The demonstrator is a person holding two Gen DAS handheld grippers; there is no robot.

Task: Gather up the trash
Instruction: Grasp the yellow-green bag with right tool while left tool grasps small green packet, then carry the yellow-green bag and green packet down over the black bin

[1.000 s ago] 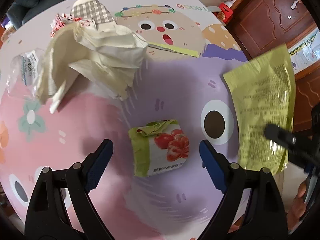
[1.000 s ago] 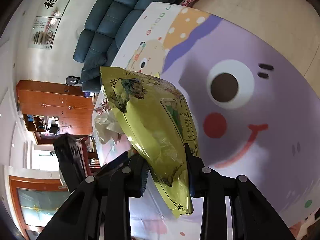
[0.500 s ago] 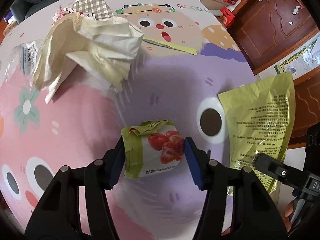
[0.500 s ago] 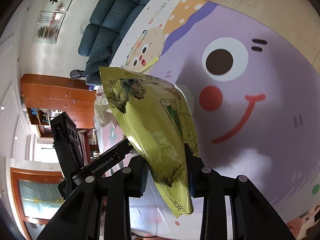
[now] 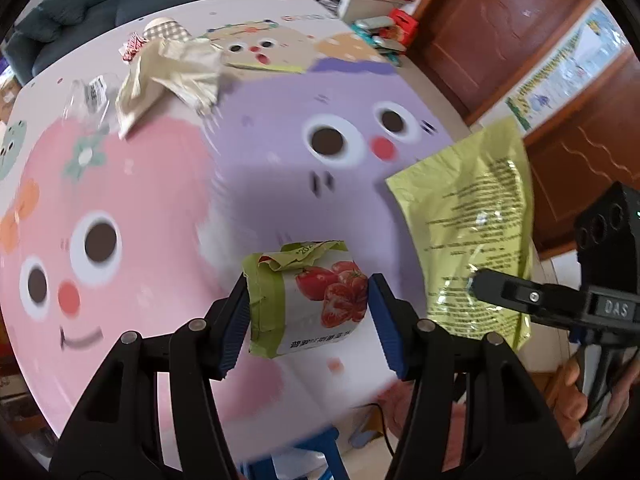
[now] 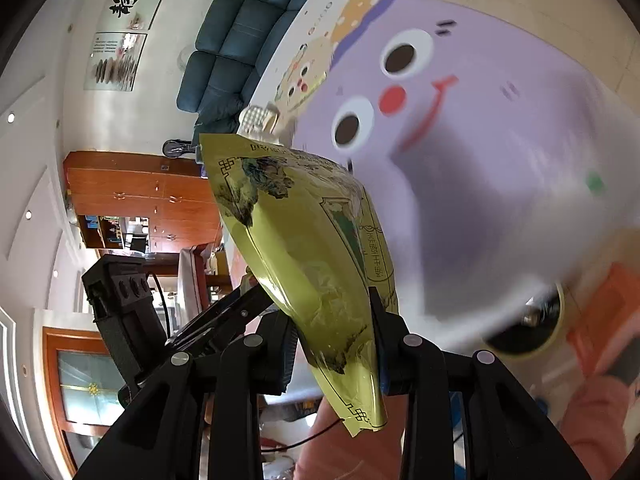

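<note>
Strawberry snack packet (image 5: 308, 300) — small, green and white, printed with red strawberries; lower centre of the left wrist view, clamped between the blue pads of the left tongs (image 5: 308, 312) and raised off the desk (image 5: 168, 184).

Yellow-green foil bag (image 6: 308, 248) — large, glossy, printed with a dark landscape and a line border; centre of the right wrist view, pinched near its lower end by the right tongs (image 6: 334, 340), the rest standing up and leaning toward the upper left. In the left wrist view its text-covered back (image 5: 472, 240) shows at right, with the right tongs (image 5: 480, 284) clenched on its lower part.

Crumpled cream paper (image 5: 172, 76) — upper left of the left wrist view, lying on the desk. Just beside it: a clear plastic wrapper (image 5: 90, 98) to its left, a small red-and-white wrapper (image 5: 134, 46) and a checked item (image 5: 166, 32) behind it.

Desk — covered with a cartoon cloth, pink face at left, purple face at centre.

Surroundings — dark blue sofa (image 6: 240, 40) at top of the right wrist view; brown wooden doors (image 5: 500, 32) at upper right of the left wrist view.
</note>
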